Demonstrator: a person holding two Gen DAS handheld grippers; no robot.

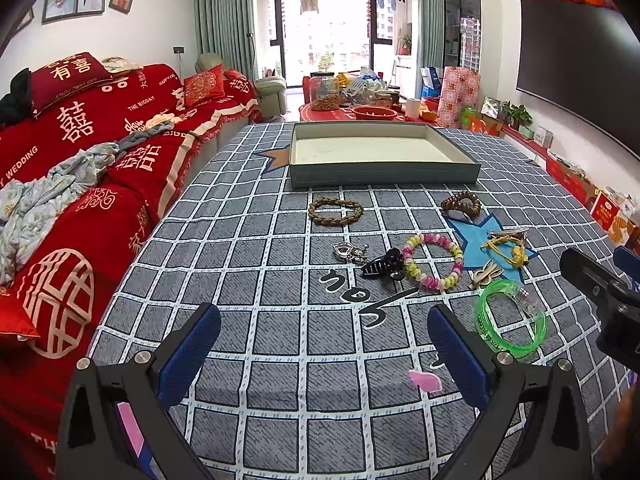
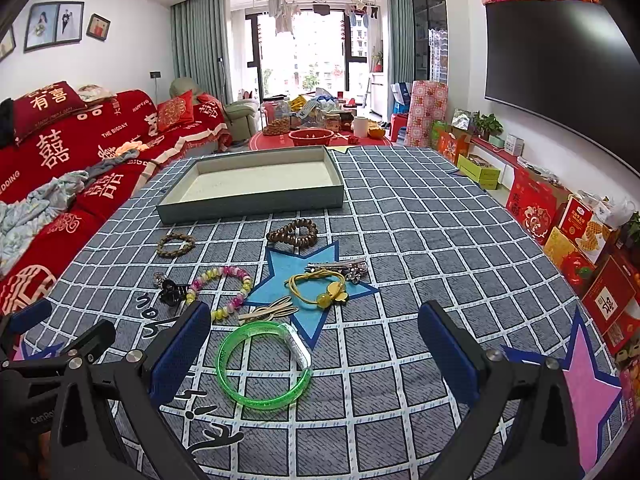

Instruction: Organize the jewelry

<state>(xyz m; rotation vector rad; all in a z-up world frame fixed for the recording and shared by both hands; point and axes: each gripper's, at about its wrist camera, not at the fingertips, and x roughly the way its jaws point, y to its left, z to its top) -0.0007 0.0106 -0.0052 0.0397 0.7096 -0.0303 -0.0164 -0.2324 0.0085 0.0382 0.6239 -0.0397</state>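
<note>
Jewelry lies scattered on a grey checked cloth in front of an empty grey tray (image 1: 380, 176) (image 2: 256, 204). There is a green bangle (image 1: 510, 320) (image 2: 264, 364), a pink-and-yellow bead bracelet (image 1: 432, 256) (image 2: 224, 292), a brown braided bracelet (image 1: 335, 210) (image 2: 175, 244), a dark wooden bead bracelet (image 1: 461, 203) (image 2: 292, 232), a black claw clip (image 1: 384, 266) (image 2: 174, 294), a yellow cord tie (image 1: 506, 250) (image 2: 320, 286) and silver clips (image 2: 340, 268). My left gripper (image 1: 324, 344) is open and empty, short of the items. My right gripper (image 2: 314, 354) is open, with the green bangle lying between its fingers on the cloth.
A red sofa (image 1: 80, 152) with clothes runs along the table's left side. A low red table (image 2: 320, 136) with jars and bowls stands behind the tray. Boxes (image 2: 568, 232) line the right wall under a TV (image 2: 560, 64). The right gripper's body (image 1: 600, 288) shows at the left view's right edge.
</note>
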